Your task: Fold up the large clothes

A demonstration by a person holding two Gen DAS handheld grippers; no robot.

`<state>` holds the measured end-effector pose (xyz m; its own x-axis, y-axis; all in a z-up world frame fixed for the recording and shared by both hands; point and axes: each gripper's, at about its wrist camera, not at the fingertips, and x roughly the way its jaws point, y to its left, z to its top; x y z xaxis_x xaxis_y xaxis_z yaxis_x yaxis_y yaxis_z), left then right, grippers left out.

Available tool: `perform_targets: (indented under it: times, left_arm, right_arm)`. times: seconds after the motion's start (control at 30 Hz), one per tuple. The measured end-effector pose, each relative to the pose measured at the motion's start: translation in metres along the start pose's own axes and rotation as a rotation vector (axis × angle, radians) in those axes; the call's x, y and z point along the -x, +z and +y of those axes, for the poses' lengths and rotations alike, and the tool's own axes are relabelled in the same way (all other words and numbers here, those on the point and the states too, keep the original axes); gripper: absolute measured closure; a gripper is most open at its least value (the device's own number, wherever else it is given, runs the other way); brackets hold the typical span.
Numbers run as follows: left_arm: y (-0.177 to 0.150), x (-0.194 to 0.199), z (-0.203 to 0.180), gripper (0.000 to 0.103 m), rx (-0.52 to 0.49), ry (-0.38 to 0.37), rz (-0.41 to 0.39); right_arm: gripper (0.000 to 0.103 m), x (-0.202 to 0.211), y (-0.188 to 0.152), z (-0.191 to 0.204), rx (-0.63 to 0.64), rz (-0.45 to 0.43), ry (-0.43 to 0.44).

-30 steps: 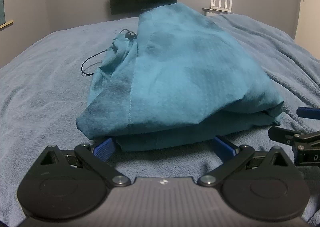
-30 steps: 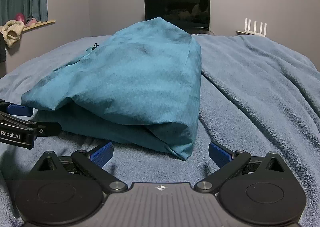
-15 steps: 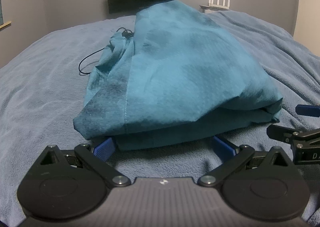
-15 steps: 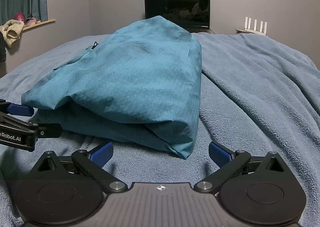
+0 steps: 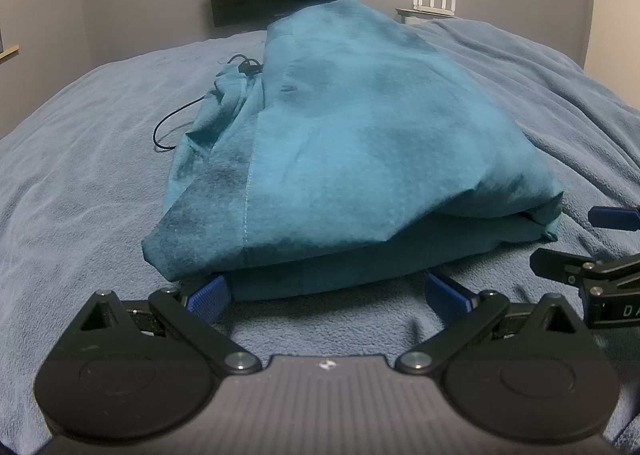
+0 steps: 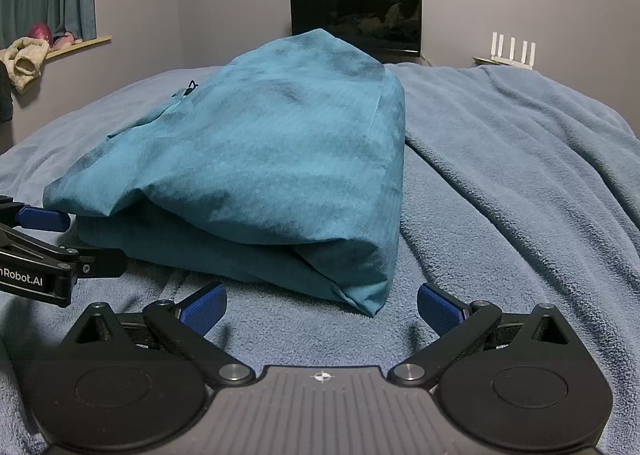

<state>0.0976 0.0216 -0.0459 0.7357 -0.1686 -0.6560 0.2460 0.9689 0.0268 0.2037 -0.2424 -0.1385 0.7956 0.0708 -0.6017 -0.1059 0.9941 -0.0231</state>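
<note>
A teal garment (image 5: 352,159) lies folded in a thick stack on the blue blanket (image 5: 80,183). It also shows in the right wrist view (image 6: 256,175). My left gripper (image 5: 328,297) is open and empty, low on the blanket, its blue pads at the garment's near edge. My right gripper (image 6: 322,305) is open and empty just before the garment's near right corner. Each gripper shows at the side of the other's view: the right one (image 5: 592,255), the left one (image 6: 44,251).
A black drawstring cord (image 5: 176,127) trails from the garment's far left side. A dark monitor (image 6: 356,17) and a white router (image 6: 512,51) stand beyond the bed. A window ledge (image 6: 60,47) with soft items is at the left.
Both grippers have stayed open and low at the garment's near edge. The left view has shifted slightly, with the garment a little closer. The garment has not moved.
</note>
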Motion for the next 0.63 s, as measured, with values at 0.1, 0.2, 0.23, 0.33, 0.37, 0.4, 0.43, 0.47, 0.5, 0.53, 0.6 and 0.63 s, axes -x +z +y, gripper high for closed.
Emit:
perform_targets:
  times: [0.1,0.2,0.23,0.33,0.37,0.4,0.43,0.47,0.5,0.53,0.6,0.63]
  left_arm:
    - [-0.0005,0.0008,-0.0004,0.0,0.001,-0.006,-0.004]
    - [-0.001,0.001,-0.0005,0.0,0.001,-0.01,-0.009]
    - [-0.0014,0.0009,-0.0005,0.0,0.0,-0.011,-0.01]
    - [-0.0016,0.001,-0.0005,0.0,-0.011,-0.013,-0.017]
    - [-0.0019,0.0017,-0.0006,0.0,-0.016,-0.014,-0.024]
    - [-0.002,0.0023,-0.0004,0.0,-0.018,-0.014,-0.03]
    - [-0.0022,0.0028,-0.0004,0.0,-0.019,-0.016,-0.031]
    - [-0.0021,0.0026,-0.0004,0.0,-0.024,-0.023,-0.03]
    - [-0.0023,0.0024,-0.0003,0.0,-0.029,-0.027,-0.029]
    - [-0.0023,0.0021,-0.0004,0.0,-0.03,-0.026,-0.028]
    - [-0.0024,0.0012,-0.0008,0.0,-0.032,-0.023,-0.019]
    - [-0.0019,0.0003,-0.0011,0.0,-0.034,-0.019,-0.013]
  right_arm:
    - [0.0,-0.0002,0.0001,-0.0001,0.0,0.001,0.0]
    - [0.0,-0.0006,0.0,-0.0001,0.0,0.002,0.0]
    - [0.0,-0.001,0.0001,-0.0005,0.0,0.002,0.001]
    - [0.0,-0.0012,-0.0018,-0.0006,-0.001,0.004,0.0]
    - [0.0,-0.0014,-0.0021,-0.001,-0.001,0.005,0.0]
    - [0.0,-0.0016,-0.0019,-0.0014,-0.001,0.005,0.001]
    - [0.0,-0.0018,-0.0016,-0.0016,-0.001,0.005,0.001]
    - [0.0,-0.002,-0.0018,-0.0021,-0.001,0.007,0.001]
    - [0.0,-0.0021,-0.0022,-0.0024,-0.004,0.007,-0.002]
    - [0.0,-0.0023,-0.0021,-0.0031,-0.004,0.008,-0.002]
    - [0.0,-0.0021,-0.0028,-0.0039,-0.005,0.01,-0.002]
    - [0.0,-0.0018,-0.0032,-0.0042,-0.006,0.011,-0.002]
